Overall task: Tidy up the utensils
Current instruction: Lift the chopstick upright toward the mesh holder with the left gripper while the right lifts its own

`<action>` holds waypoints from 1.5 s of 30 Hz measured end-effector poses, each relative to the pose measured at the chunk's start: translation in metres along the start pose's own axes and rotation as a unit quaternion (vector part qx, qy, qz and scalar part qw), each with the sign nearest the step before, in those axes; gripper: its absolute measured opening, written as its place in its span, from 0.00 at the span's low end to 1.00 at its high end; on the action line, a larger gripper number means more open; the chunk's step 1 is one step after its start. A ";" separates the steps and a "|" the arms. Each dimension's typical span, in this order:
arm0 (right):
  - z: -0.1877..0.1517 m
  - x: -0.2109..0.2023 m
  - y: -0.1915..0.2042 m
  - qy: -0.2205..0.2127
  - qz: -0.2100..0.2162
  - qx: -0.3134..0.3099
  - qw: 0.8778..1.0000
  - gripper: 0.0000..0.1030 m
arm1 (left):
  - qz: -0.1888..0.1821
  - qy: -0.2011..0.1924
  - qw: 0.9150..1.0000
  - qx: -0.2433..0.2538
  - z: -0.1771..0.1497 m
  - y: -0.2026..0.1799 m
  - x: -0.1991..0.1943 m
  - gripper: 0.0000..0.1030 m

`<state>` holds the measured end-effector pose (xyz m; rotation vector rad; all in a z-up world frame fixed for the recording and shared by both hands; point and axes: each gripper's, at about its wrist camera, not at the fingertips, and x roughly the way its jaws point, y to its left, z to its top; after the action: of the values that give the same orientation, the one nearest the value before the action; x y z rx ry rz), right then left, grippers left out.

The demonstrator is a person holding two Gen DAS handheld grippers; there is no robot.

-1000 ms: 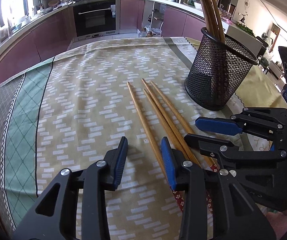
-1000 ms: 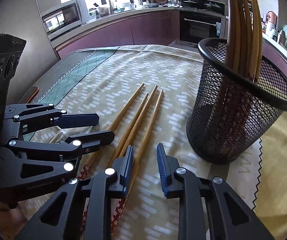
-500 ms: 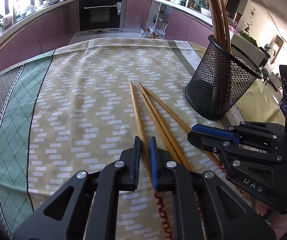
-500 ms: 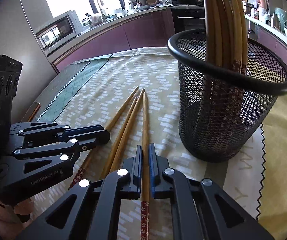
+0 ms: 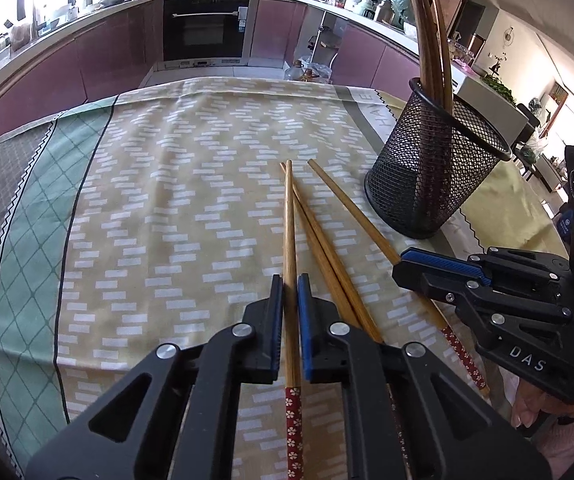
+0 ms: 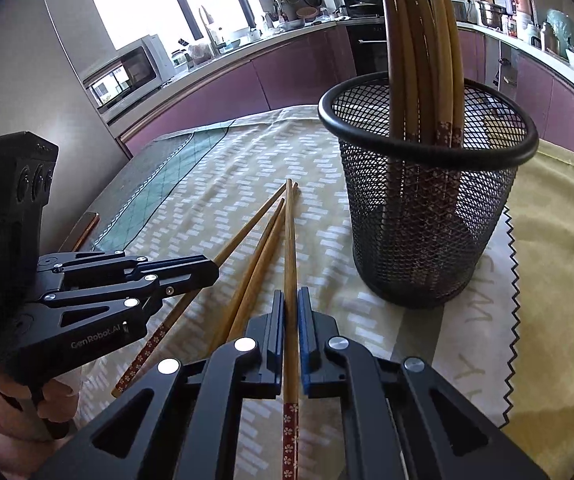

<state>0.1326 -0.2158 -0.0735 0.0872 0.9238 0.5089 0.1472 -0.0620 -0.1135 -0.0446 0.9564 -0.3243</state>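
Now each claw is clenched on one wooden chopstick with a red floral end: the left claw (image 5: 290, 300) grasps the leftmost chopstick (image 5: 289, 240), the right claw (image 6: 291, 312) the rightmost chopstick (image 6: 290, 256). Two more chopsticks (image 5: 327, 256) lie between them on the patterned cloth surface (image 5: 167, 200). Far right stands a black mesh holder (image 6: 427, 216) of chopsticks.

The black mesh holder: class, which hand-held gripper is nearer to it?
Right. The right hand-held gripper, shut on a chopstick, sits just short of the mesh holder. The left hand-held gripper grips another chopstick farther away.
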 end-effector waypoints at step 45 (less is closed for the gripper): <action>-0.002 -0.059 -0.008 -0.061 0.051 0.000 0.997 0.05 | -0.063 -0.057 0.996 0.012 -0.003 -0.012 -0.067 0.08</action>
<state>0.1050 -0.2501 -0.0332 0.1633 0.8027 0.5917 0.1055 -0.0538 -0.0597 -0.1008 0.8378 -0.4441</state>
